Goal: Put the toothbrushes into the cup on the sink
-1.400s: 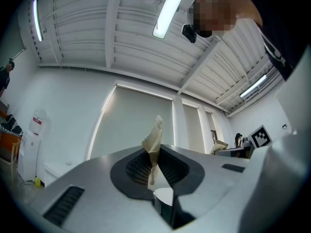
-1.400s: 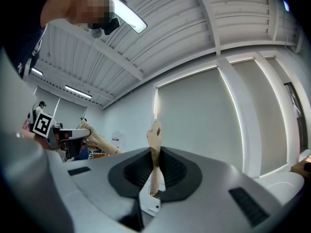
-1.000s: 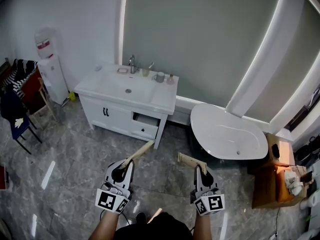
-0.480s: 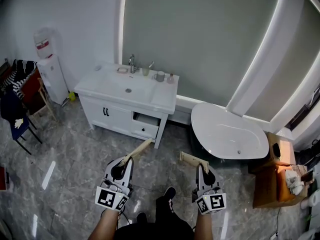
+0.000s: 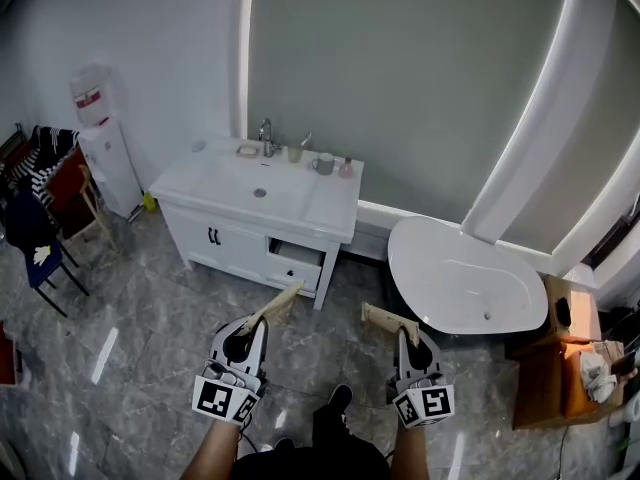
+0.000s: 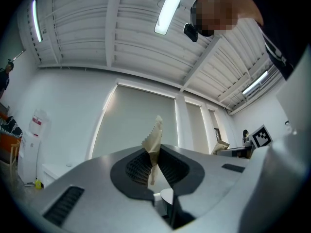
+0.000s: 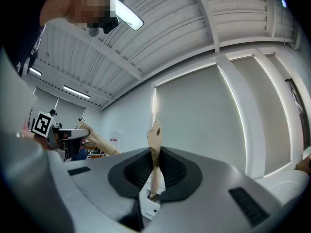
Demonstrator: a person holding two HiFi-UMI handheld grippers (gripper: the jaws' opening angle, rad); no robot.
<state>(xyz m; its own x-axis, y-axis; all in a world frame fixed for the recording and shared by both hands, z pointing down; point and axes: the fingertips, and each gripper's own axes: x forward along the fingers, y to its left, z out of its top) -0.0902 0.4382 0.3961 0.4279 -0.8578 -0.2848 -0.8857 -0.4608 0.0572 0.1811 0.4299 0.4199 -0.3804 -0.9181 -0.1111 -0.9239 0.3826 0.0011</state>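
We see a grey marbled floor (image 5: 120, 348) across the lower half of the head view and a broad grey wall panel (image 5: 400, 68) across the top. Right of centre lies a white bathtub (image 5: 460, 278). Left of it, in the upper middle, stands the white bench (image 5: 335, 203) with its sink (image 5: 235, 178), and one drawer (image 5: 295, 256) is pulled out. At the upper left a water dispenser (image 5: 100, 158) stands beside chairs (image 5: 40, 218) hung with clothes. A wooden cabinet (image 5: 560, 368) sits at the lower right edge.

Along the bottom of the frame we hold both claws over the floor, well apart from the bench. The left claw (image 5: 255, 328) is clamped on the left toothbrush (image 5: 278, 303), a beige-wrapped stick slanting up to the right. In the left gripper view the jaws pinch it with its serrated end standing above them. The right claw (image 5: 402, 336) is clamped on the right toothbrush (image 5: 385, 318), which points toward the upper left. In the right gripper view the jaws are closed on its wrapper.

At the back edge of the bench, just right of the faucet (image 5: 266, 133), stands the cup (image 5: 295, 153) with something thin leaning out of it. To its right come a grey mug (image 5: 323, 164) and a small pink item (image 5: 346, 168).
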